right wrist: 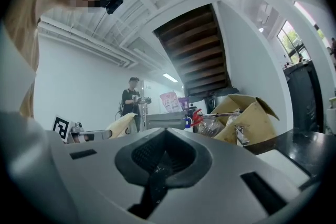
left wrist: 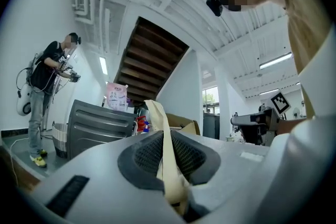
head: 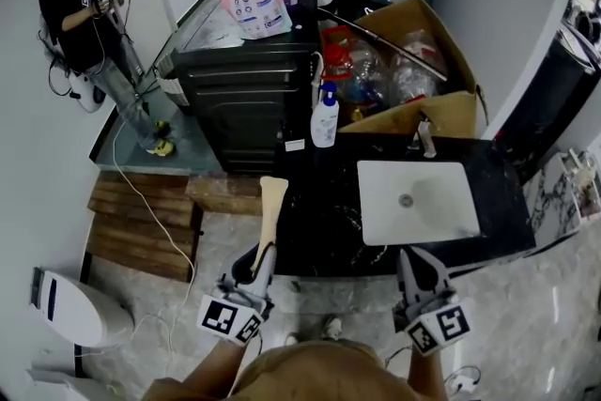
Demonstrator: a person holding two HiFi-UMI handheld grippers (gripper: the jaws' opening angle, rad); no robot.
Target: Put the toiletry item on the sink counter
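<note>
Toiletry item [head: 272, 202] [left wrist: 157, 119]: pale beige, flat and long. It is clamped in the left hand-held gripper [head: 262, 251] [left wrist: 167, 157], jaws nearly together and pads pressing both faces. The free end sticks out well past the jaw tips. In the head view that end shows over the near left corner of the black worktop [head: 329, 211], left of the white sink [head: 376, 176]. Right hand-held gripper [head: 411, 264] [right wrist: 161, 159]: jaws closed together with nothing between them, at the worktop's near edge in front of the sink.
</note>
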